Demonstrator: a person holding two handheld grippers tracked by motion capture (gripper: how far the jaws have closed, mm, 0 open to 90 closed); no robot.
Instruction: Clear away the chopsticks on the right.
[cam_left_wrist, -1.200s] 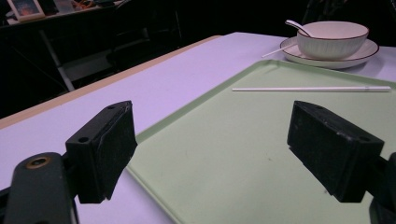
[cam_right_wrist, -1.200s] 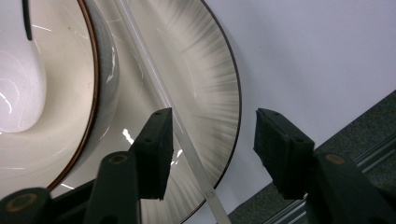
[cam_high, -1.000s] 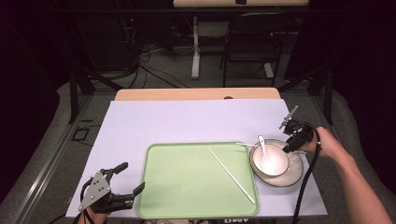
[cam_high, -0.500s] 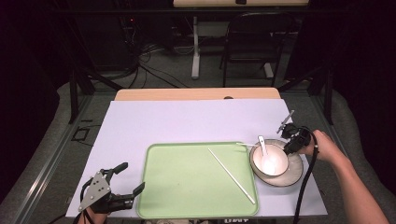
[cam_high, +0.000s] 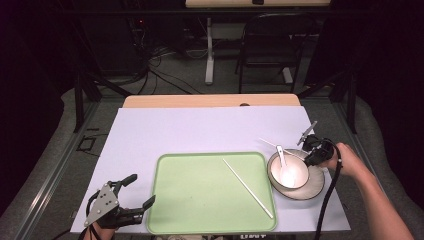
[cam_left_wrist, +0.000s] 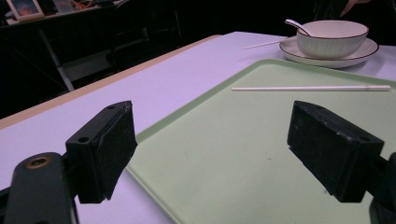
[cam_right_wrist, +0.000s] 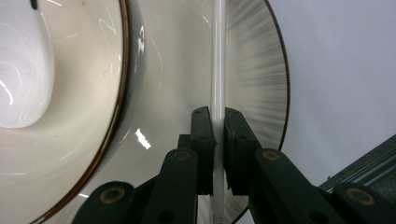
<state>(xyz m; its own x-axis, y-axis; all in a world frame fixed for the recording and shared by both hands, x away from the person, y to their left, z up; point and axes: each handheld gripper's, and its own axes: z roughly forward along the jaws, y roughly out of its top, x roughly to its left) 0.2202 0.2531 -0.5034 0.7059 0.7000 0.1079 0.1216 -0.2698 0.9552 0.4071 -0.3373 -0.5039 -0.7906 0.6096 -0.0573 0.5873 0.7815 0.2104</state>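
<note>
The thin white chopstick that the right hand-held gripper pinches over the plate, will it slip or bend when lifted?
The chopstick looks straight and stiff, so it probably will not bend. Its glossy round surface may slide or twist between the narrow pads. Held near one end, it may tilt down toward the plate.

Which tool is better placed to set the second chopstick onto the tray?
Right. The right tool is shut on that chopstick over the plate. The left tool hangs open at the tray corner.
</note>
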